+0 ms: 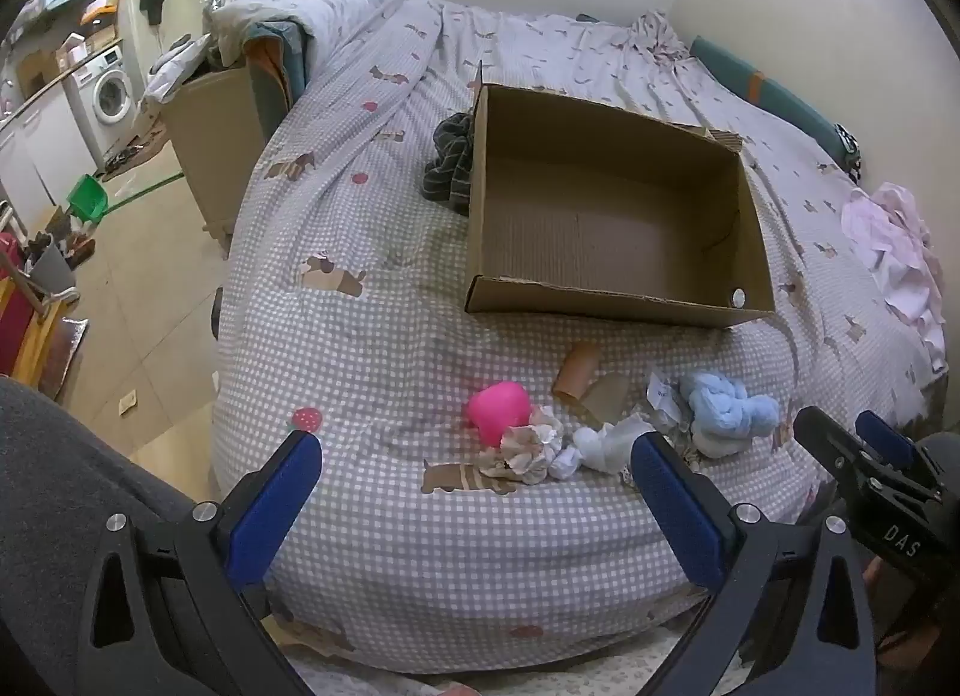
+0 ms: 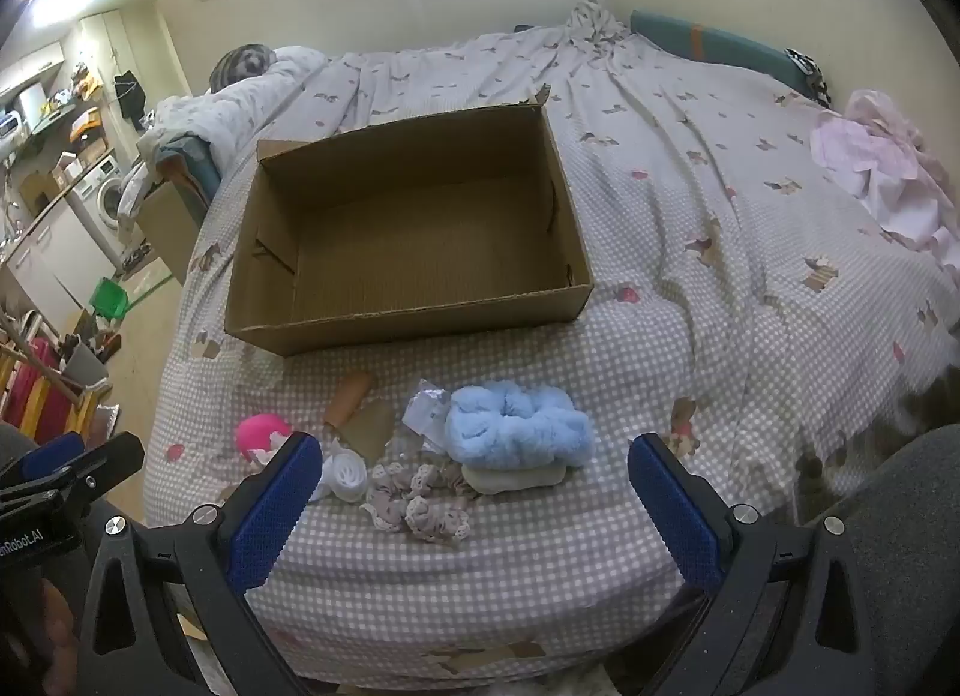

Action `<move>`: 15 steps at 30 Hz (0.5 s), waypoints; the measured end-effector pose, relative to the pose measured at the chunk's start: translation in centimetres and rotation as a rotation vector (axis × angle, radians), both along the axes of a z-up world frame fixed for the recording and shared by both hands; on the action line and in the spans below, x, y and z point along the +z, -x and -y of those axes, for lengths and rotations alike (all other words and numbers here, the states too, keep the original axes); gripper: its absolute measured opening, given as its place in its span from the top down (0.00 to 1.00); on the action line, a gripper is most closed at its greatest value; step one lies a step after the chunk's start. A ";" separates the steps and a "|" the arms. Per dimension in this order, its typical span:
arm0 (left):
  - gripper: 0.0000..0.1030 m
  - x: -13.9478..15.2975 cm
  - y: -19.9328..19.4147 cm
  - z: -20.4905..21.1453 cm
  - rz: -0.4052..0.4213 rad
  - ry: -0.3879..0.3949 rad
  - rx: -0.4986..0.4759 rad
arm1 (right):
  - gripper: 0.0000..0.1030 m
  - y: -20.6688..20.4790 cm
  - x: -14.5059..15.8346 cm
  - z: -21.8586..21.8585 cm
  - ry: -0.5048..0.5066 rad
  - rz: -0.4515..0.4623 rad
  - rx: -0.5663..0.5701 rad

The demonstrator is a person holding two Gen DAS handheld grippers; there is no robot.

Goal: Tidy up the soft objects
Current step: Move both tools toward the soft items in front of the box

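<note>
Lying on the checked bed cover (image 2: 600, 372), the soft things form a loose row near the bed's near edge, in front of an open, empty cardboard box (image 2: 414, 228).

From left to right in the right wrist view: a pink ball (image 2: 259, 433), partly hidden behind the left fingertip of the right gripper (image 2: 474, 459); a white rolled sock (image 2: 347, 474) just beside that fingertip; a brown cardboard tube (image 2: 349, 396) farther back; a lacy grey-and-white scrunchie (image 2: 420, 501); crumpled clear wrapping (image 2: 427, 409); then a fluffy light-blue headband (image 2: 519, 426) resting on a beige folded piece (image 2: 516, 477). The scrunchie and headband sit between the right gripper's blue fingers (image 2: 672, 498), which stand wide apart with nothing held and hover short of the pile.

In the left wrist view, the left gripper (image 1: 474, 459) also has its fingers (image 1: 273, 498) spread wide, holding nothing. The pink ball (image 1: 498, 409) and scrunchie (image 1: 528, 447) lie ahead between them; the blue headband (image 1: 726, 411) lies beyond the right fingertip. A dark striped cloth (image 1: 449, 165) touches the box's (image 1: 606, 204) left wall. A pink garment (image 1: 894, 252) lies well apart at far right.
</note>
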State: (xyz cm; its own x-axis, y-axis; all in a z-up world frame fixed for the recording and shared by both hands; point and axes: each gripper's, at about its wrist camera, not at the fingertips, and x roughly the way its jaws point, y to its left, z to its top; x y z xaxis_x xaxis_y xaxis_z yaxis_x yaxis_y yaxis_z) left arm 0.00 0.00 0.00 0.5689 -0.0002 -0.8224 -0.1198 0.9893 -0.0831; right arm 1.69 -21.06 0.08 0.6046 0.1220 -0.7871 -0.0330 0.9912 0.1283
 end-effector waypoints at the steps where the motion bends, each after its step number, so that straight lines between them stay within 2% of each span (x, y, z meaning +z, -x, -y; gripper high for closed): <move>1: 0.00 0.0 0.0 0.0 -0.001 0.000 0.000 | 0.00 0.0 0.0 0.0 -0.001 0.000 0.000; 15: 0.00 -0.2 -0.1 -0.5 0.006 0.000 0.004 | 0.00 0.1 0.1 -0.1 0.000 0.009 -0.001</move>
